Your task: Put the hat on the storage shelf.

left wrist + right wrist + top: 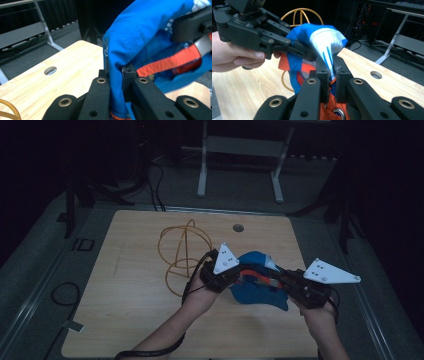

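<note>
A blue fabric bag point(256, 287) with orange straps hangs above the table's right half, stretched between both grippers. My left gripper point(239, 270) pinches its left edge; in the left gripper view its jaws point(115, 75) are shut on a fold of blue fabric point(130, 42). An orange strap point(172, 62) runs off to the right there. My right gripper point(280, 279) holds the bag's right side; in the right gripper view its jaws point(332, 70) are shut on blue and white fabric point(325, 45), orange lining below.
A loop of yellow-orange cord point(181, 252) lies on the wooden table point(130, 285) left of the bag. A round hole point(238, 227) sits near the table's far edge. A white metal stand point(240, 150) stands on the floor beyond.
</note>
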Tool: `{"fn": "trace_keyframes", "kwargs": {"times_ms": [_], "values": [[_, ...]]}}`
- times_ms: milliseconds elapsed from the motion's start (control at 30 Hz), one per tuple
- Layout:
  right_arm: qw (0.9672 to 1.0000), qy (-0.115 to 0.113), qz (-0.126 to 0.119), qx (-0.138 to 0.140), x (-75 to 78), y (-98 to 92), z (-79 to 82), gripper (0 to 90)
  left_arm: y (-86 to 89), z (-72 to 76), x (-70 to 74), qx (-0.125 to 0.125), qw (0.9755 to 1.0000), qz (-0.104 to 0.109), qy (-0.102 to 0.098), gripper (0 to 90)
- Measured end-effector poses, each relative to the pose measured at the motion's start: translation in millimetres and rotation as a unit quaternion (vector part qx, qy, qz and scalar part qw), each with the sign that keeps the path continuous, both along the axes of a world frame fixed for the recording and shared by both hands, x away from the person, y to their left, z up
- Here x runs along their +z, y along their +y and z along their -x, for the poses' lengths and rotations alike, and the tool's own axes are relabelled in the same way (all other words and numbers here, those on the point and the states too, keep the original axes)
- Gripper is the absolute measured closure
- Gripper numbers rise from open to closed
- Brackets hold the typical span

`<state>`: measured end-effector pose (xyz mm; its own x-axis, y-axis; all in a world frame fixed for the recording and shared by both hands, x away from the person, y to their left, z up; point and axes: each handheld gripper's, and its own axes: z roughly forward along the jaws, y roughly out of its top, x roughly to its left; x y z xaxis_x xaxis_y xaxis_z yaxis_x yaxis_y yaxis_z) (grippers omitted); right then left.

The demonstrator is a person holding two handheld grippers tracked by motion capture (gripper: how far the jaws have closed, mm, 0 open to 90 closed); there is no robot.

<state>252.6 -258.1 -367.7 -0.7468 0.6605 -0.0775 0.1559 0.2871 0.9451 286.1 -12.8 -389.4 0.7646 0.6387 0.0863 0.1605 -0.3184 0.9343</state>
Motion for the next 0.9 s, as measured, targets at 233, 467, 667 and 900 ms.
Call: {"fn": "trace_keyframes", "kwargs": {"times_ms": [233, 467, 667, 900], "values": [[0.9999, 0.014, 0.000, 0.006, -10.7, 3.3, 1.9, 83.7, -4.6, -2.1, 3.0, 0.003, 0.9997, -0.021, -0.013, 89.1], [0.9991, 0.040, -0.004, 0.010, -23.9, 2.4, 4.5, 78.3, -3.2, -2.0, 3.3, -0.006, 0.9996, -0.007, -0.027, 89.2], [0.9978, 0.056, -0.006, 0.035, -27.6, 0.1, 8.1, 61.0, -0.7, -0.3, 7.4, -0.024, 0.9989, 0.007, -0.040, 89.2], [0.9975, 0.051, -0.016, 0.047, -20.6, -11.9, 15.7, 49.8, 7.2, -2.5, 10.4, -0.036, 0.9978, 0.016, -0.054, 89.1]]}}
